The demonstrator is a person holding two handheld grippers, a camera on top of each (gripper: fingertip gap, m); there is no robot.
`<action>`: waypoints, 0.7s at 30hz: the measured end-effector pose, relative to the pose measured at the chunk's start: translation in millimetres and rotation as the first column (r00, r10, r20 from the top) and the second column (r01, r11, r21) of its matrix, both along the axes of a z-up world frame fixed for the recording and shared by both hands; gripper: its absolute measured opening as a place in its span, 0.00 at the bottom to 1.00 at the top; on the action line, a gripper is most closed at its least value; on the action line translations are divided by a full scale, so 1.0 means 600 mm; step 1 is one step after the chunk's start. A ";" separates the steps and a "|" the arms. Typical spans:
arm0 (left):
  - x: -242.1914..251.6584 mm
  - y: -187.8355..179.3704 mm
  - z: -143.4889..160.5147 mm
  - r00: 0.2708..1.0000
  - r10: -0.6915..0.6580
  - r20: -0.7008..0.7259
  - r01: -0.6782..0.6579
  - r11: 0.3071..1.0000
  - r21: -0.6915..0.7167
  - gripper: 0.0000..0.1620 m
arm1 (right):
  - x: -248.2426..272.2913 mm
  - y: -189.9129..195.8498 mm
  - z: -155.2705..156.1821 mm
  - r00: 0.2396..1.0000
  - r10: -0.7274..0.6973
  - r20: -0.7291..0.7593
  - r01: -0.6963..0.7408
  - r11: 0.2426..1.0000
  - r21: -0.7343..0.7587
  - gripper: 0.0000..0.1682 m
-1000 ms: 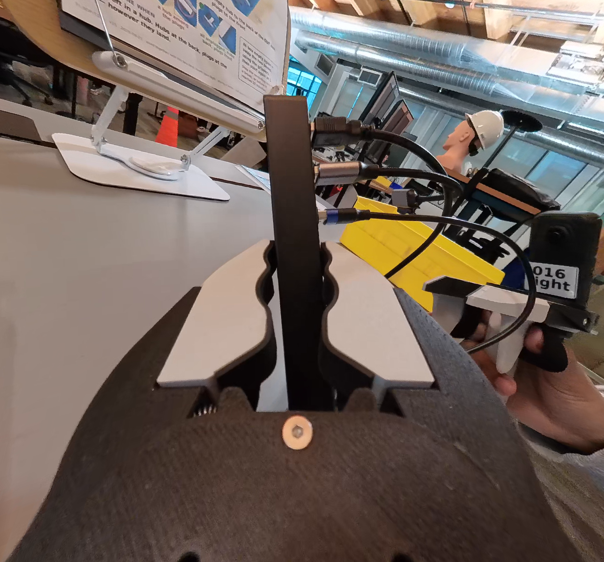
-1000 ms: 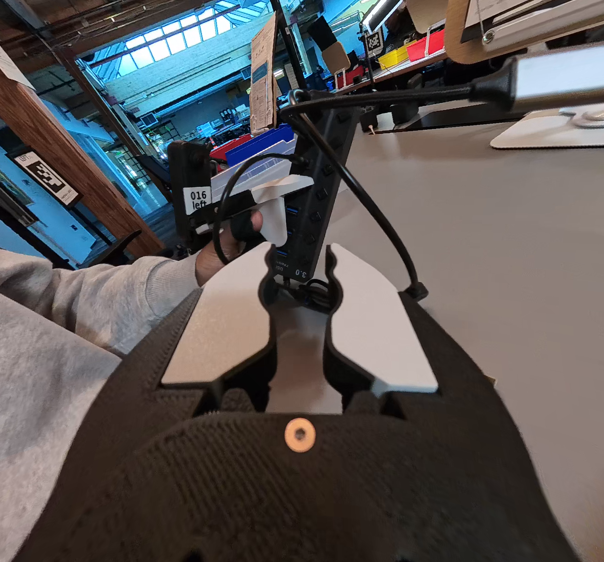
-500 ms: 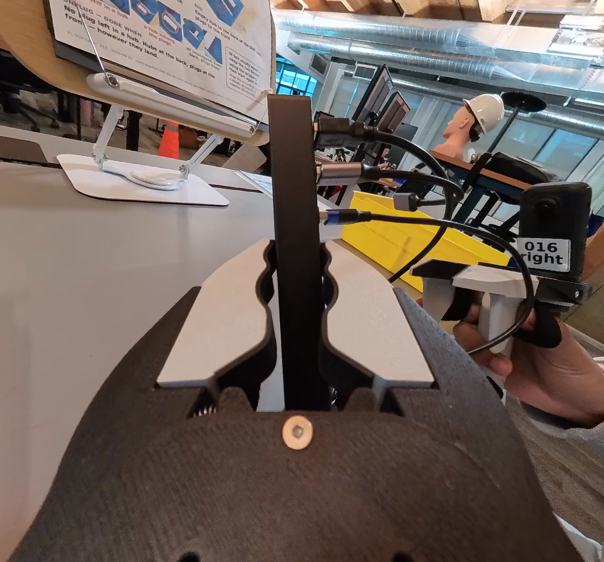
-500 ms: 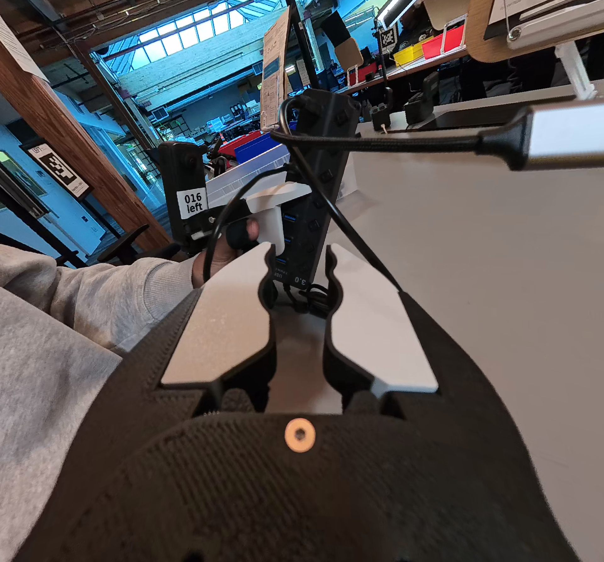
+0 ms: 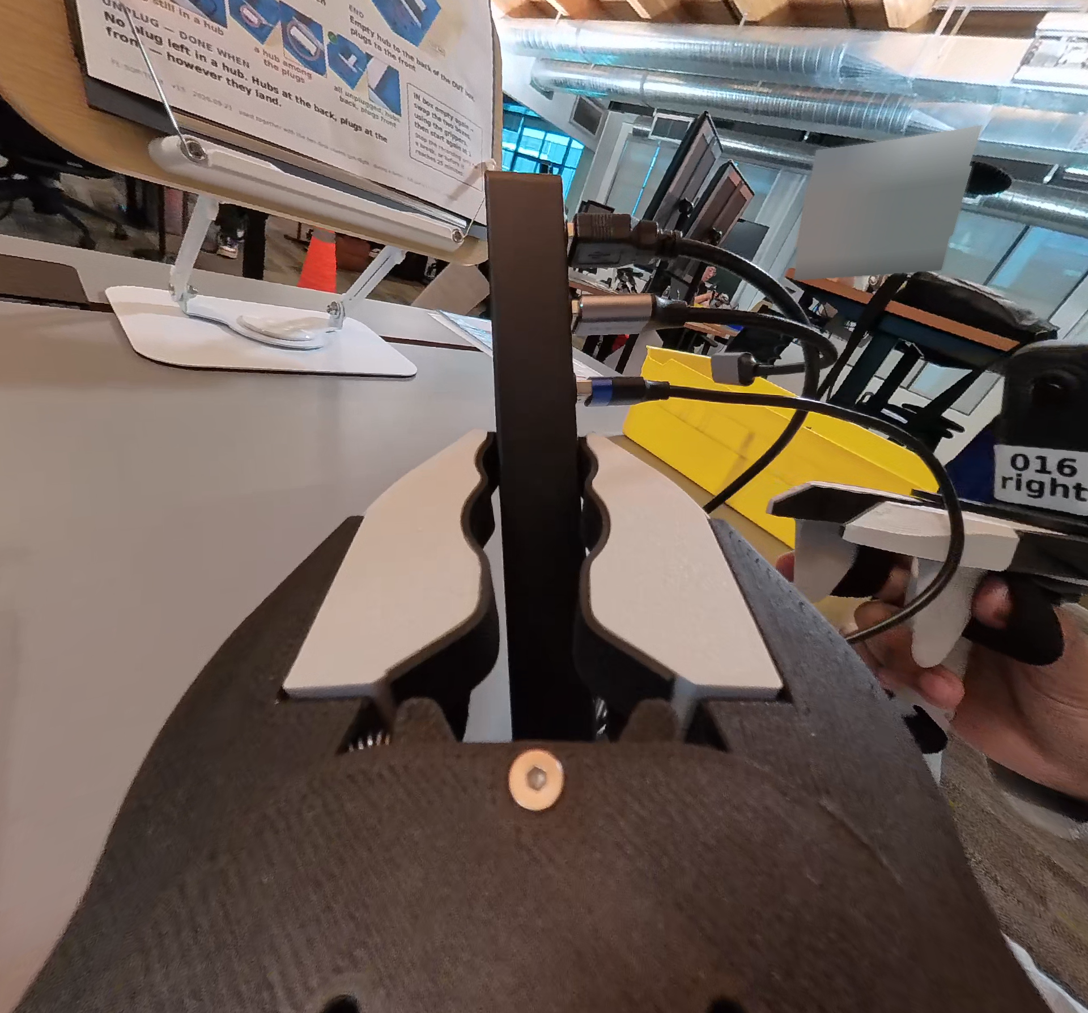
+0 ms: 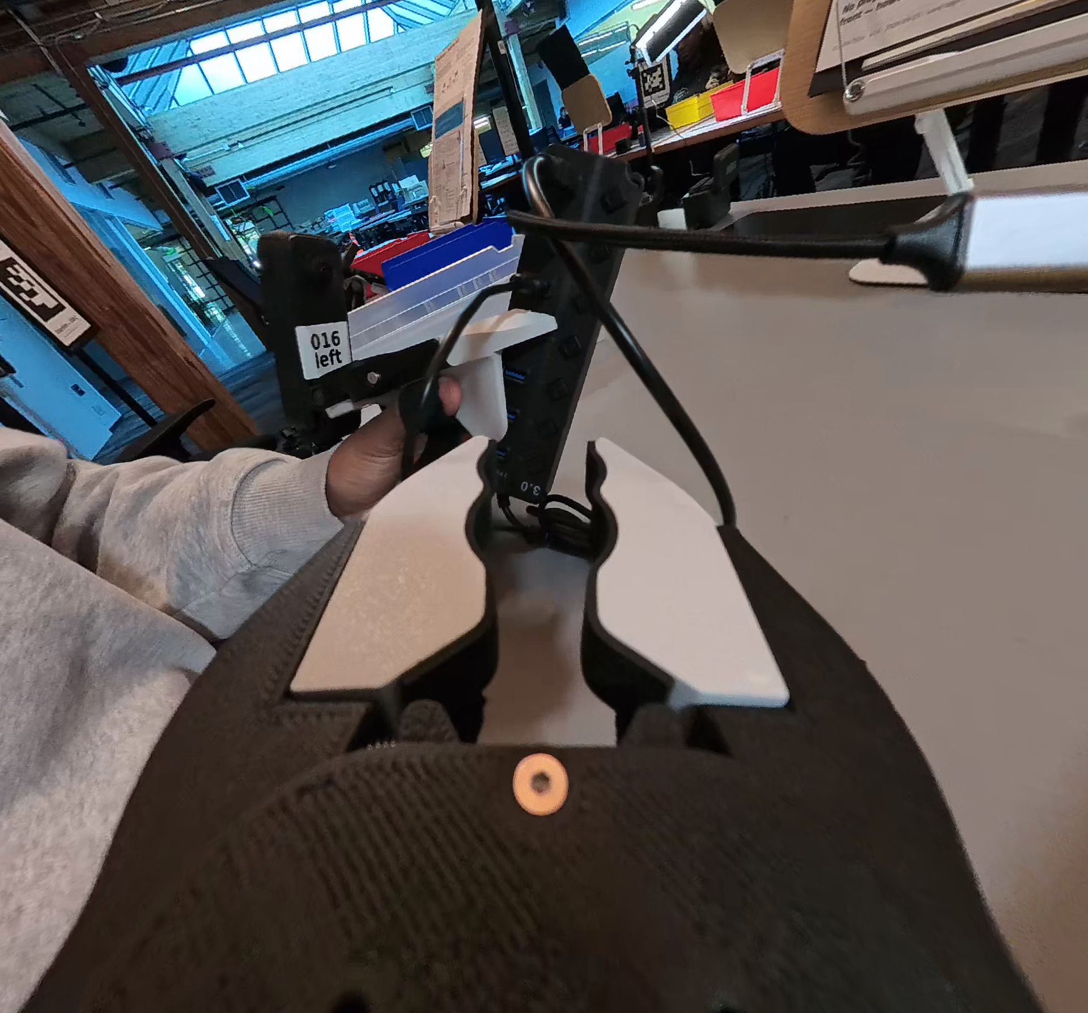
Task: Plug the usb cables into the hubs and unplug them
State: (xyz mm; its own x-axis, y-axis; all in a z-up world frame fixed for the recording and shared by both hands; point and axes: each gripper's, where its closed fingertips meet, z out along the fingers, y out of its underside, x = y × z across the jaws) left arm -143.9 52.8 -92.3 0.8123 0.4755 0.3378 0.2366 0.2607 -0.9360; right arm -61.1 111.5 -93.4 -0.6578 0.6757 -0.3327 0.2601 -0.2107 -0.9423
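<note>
My left gripper [image 5: 536, 443] is shut on a black USB hub [image 5: 530, 307] and holds it upright above the grey table [image 5: 176, 513]. Three cables are plugged into the hub's right side: a black plug [image 5: 606, 242] at the top, a silver plug [image 5: 618, 313] below it, and a blue-ringed plug [image 5: 618, 393] lowest. A loose grey plug [image 5: 733, 366] dangles beside them. My right gripper [image 6: 536, 449] is open and empty, just short of the hub's lower end [image 6: 565, 337]. A silver plug [image 6: 1024, 242] on a braided cable hangs at the right. The right gripper also shows in the left wrist view [image 5: 824, 513].
A white stand [image 5: 265, 331] carrying an instruction sheet is at the back of the table. A yellow bin [image 5: 736, 443] sits right of the hub. Blue and clear bins [image 6: 447, 254] are behind the left gripper [image 6: 500, 360]. A grey sleeve [image 6: 118, 543] fills the left. My right fingertips sit around 11 cm from my left ones.
The right gripper has shifted a little to the right and lower beside the hub. The silver plug has swung farther right in the right wrist view. The left gripper keeps its hold on the hub.
</note>
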 end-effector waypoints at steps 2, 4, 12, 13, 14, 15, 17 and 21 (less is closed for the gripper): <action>-0.001 0.003 0.000 1.000 0.001 -0.003 -0.001 1.000 -0.002 0.16 | 0.002 0.004 0.001 1.000 -0.008 -0.004 0.008 1.000 0.000 0.17; 0.000 0.004 0.000 1.000 0.001 -0.004 -0.001 1.000 -0.003 0.17 | 0.003 0.006 0.003 1.000 -0.012 -0.009 0.012 1.000 0.001 0.17; 0.001 -0.005 0.001 0.999 0.032 -0.012 -0.032 0.999 -0.010 0.17 | 0.002 -0.002 0.010 0.999 -0.013 -0.051 0.015 0.999 0.034 0.17; 0.001 -0.008 0.001 0.999 0.041 -0.016 -0.041 0.999 -0.013 0.16 | 0.001 -0.001 0.012 0.997 -0.023 -0.067 0.026 0.999 0.042 0.16; 0.002 -0.011 0.002 0.999 0.049 -0.023 -0.050 0.999 -0.018 0.16 | 0.000 0.000 0.016 0.996 -0.034 -0.086 0.038 0.998 0.050 0.16; 0.003 -0.013 0.002 0.998 0.057 -0.030 -0.058 0.998 -0.023 0.16 | -0.001 0.002 0.019 0.993 -0.048 -0.107 0.054 0.997 0.059 0.16; 0.005 -0.018 0.004 0.997 0.067 -0.049 -0.068 0.997 -0.038 0.16 | -0.006 0.008 0.024 0.986 -0.091 -0.138 0.101 0.993 0.064 0.14; 0.010 -0.030 0.012 0.987 0.101 -0.124 -0.111 0.990 -0.081 0.16 | -0.007 0.001 0.033 0.985 -0.090 -0.147 0.092 0.996 0.010 0.14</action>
